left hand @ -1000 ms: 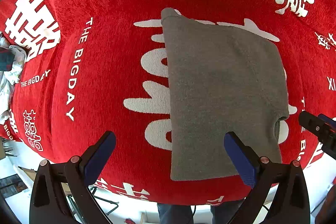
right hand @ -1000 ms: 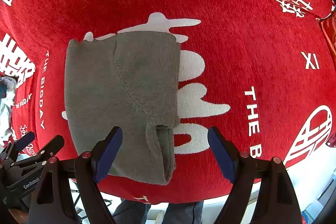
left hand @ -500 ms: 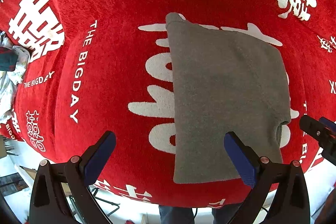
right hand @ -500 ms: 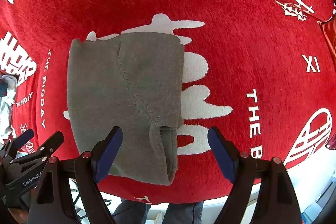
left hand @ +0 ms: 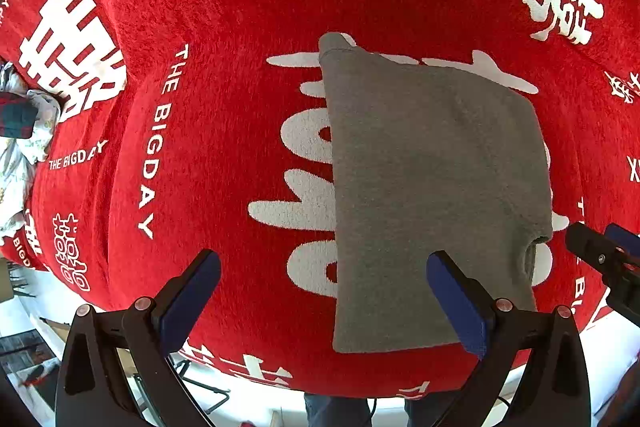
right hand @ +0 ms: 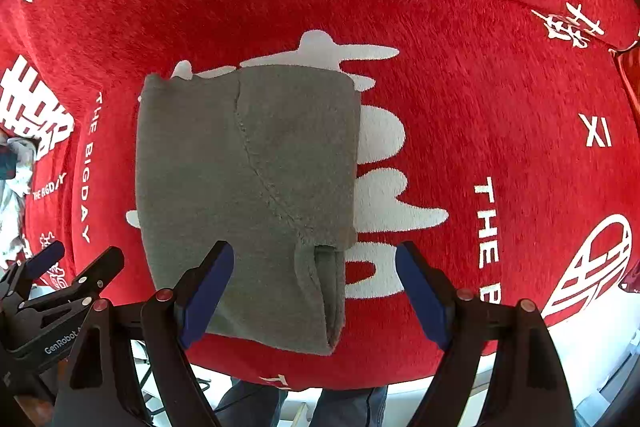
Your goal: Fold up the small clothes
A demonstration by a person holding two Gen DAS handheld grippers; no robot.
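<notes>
A grey knit garment (left hand: 432, 195) lies folded flat on the red cloth, near the table's front edge; it also shows in the right wrist view (right hand: 248, 195), with a seam and a folded-in sleeve at its near right corner. My left gripper (left hand: 324, 299) is open and empty, held above the garment's near left edge. My right gripper (right hand: 312, 287) is open and empty, held above the garment's near right corner. Each gripper's tips show at the edge of the other's view.
A red tablecloth (left hand: 224, 27) with white characters and lettering covers the table. A heap of other clothes (left hand: 20, 131) lies at the far left edge. The table's front edge and the person's legs (right hand: 344, 403) are just below the grippers.
Both grippers have drawn back slightly toward the front edge; the garment sits a little farther up in both views. It lies still and both grippers stay open.
</notes>
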